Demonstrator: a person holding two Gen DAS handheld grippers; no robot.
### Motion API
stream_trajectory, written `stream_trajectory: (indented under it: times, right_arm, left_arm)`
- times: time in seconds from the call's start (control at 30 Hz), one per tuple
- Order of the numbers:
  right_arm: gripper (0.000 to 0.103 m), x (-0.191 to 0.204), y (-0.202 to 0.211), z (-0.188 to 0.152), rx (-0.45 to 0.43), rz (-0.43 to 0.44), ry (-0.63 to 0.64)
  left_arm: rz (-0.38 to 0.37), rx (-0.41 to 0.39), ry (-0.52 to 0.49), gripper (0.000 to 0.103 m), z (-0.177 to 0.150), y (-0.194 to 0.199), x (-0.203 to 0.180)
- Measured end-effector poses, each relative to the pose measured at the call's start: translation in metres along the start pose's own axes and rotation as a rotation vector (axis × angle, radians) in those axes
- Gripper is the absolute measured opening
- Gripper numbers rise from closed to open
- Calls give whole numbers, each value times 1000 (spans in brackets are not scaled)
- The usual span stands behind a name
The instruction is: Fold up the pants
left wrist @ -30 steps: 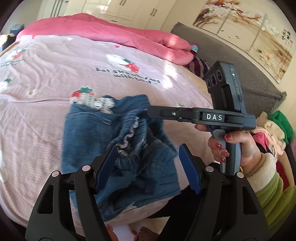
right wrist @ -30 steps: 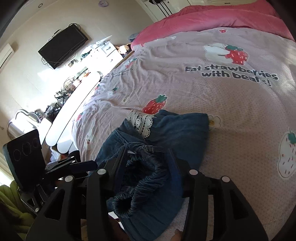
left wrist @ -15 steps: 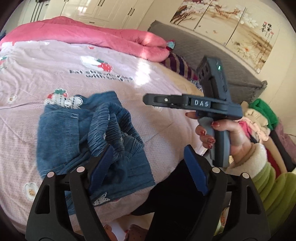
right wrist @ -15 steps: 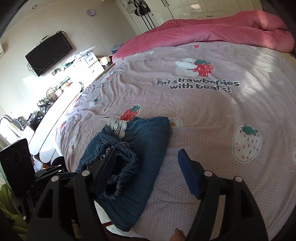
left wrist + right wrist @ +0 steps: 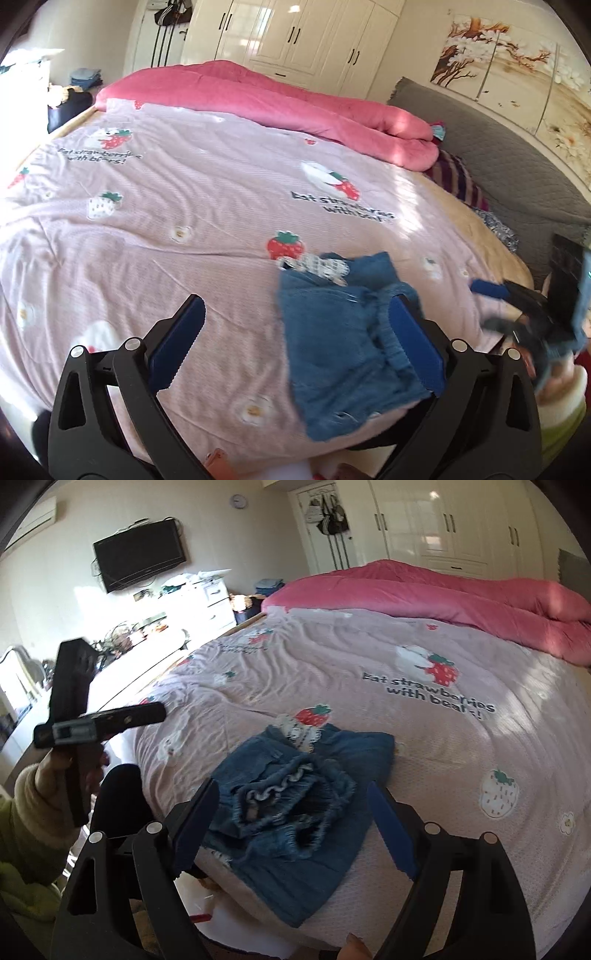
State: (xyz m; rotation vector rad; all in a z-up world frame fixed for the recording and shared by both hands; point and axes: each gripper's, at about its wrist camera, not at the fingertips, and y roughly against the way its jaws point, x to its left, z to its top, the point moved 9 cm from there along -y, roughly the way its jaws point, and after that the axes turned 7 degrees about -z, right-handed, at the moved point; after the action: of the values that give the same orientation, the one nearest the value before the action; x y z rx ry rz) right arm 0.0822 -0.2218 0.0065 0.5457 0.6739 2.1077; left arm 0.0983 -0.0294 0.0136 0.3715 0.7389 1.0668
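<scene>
A small pair of blue denim pants point(image 5: 295, 805) with a gathered elastic waist and white lace trim lies folded into a bunched bundle near the front edge of the bed, on the pale pink strawberry-print bedsheet point(image 5: 406, 657). The left gripper point(image 5: 295, 343) hangs above the sheet with its blue-padded jaws spreading wide and only bare sheet between them; the pants lie off by its right finger. The right gripper point(image 5: 295, 812) hovers over the bundle, jaws also opening, the denim showing between them but free of the pads. A rolled pink quilt point(image 5: 280, 99) lies along the far edge.
</scene>
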Motion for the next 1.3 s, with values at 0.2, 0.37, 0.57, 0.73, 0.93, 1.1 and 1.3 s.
stream_trajectory:
  times: [0.2, 0.37, 0.57, 0.73, 0.93, 1.1, 1.3]
  right_arm:
    - [67, 54, -27, -18, 86, 16, 192]
    - [52, 59, -57, -29, 159, -11, 248]
    - [14, 41, -74, -35, 187, -33, 210]
    - [6, 28, -56, -49, 213, 34, 154]
    - [8, 5, -50, -70, 225, -26, 112]
    - [36, 35, -30, -52, 151, -23, 211]
    - [37, 94, -25, -25, 84, 68, 402]
  left_arm:
    - [-22, 67, -13, 93, 5, -29, 4]
    - [-50, 118, -26, 91, 2, -60, -5]
    - [-99, 172, -19, 53, -8, -89, -19]
    - [-105, 234, -46, 43, -20, -118, -25]
    - [-126, 253, -54, 43, -24, -137, -22]
    - [-133, 260, -85, 43, -24, -139, -24]
    - [-197, 239, -48, 48, -19, -133, -21]
